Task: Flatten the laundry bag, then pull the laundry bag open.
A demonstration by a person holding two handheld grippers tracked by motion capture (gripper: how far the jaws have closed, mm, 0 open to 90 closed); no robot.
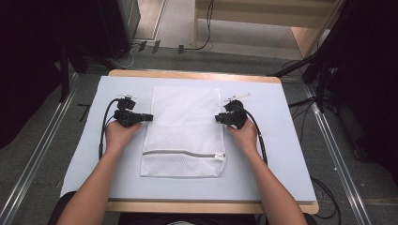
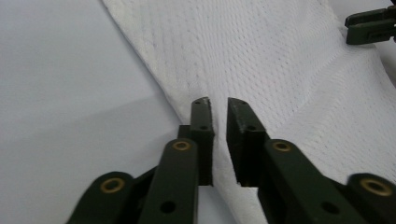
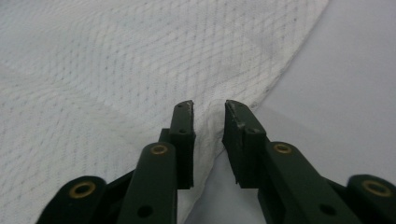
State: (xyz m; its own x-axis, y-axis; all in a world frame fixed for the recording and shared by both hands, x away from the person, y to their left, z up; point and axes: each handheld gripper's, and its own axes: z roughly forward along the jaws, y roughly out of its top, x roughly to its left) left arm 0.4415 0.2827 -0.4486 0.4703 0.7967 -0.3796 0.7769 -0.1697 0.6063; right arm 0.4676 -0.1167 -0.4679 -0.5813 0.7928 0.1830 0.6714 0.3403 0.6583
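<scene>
A white mesh laundry bag (image 1: pixel 183 126) lies flat in the middle of a pale blue mat (image 1: pixel 281 140), its zipper (image 1: pixel 183 153) running across near the front end. My left gripper (image 1: pixel 151 117) rests at the bag's left edge. In the left gripper view its jaws (image 2: pixel 218 105) stand a narrow gap apart, with the bag's edge (image 2: pixel 261 56) lying between them unpressed. My right gripper (image 1: pixel 217 117) sits at the right edge. Its jaws (image 3: pixel 208 107) are likewise slightly parted around the bag's hem (image 3: pixel 116 60). The right gripper's tips (image 2: pixel 371 25) show far across the bag in the left gripper view.
The mat covers a wooden table (image 1: pixel 187 75) whose far and near edges show. Black cables (image 1: pixel 104 126) trail from both grippers along the forearms. Bare mat lies on either side of the bag. Floor rails and dark equipment stand around the table.
</scene>
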